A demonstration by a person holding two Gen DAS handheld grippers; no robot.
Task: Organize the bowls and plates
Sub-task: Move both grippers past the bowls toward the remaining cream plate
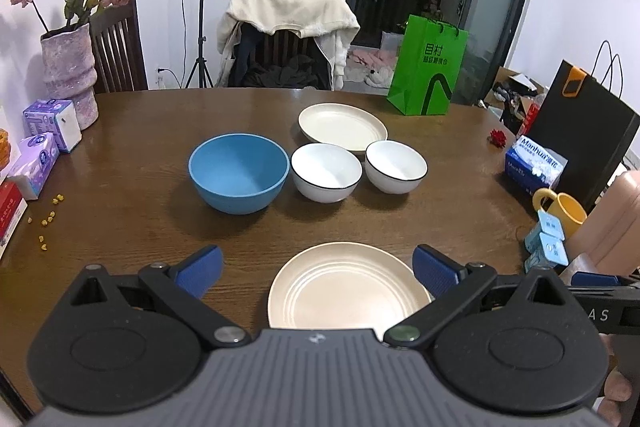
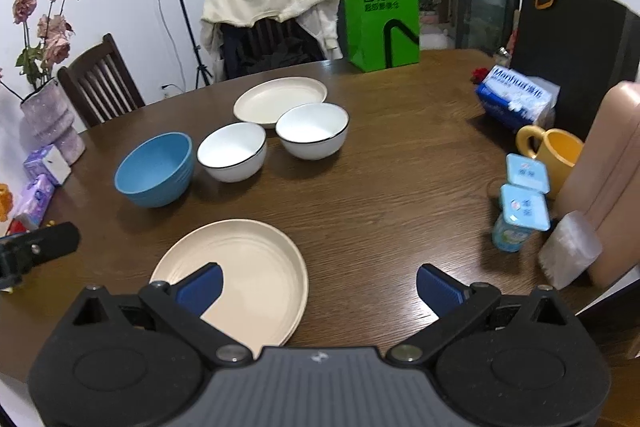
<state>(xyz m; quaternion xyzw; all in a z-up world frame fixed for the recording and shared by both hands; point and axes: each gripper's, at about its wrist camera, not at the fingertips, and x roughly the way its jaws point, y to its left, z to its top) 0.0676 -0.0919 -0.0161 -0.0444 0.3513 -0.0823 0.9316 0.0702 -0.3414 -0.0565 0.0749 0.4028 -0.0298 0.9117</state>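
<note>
The near beige plate (image 1: 348, 287) lay flat on the bench (image 1: 140, 227); both the left hand-held gripper (image 1: 318, 271) and right hand-held gripper (image 2: 318, 285) hovered released. It was judged rigid, light and slick; the raised rim offered the best hold.

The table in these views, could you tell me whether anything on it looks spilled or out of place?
Yes: small yellow bits lie scattered loose on the table near its left edge, beside the tissue packs. The dishes all sit upright.
</note>
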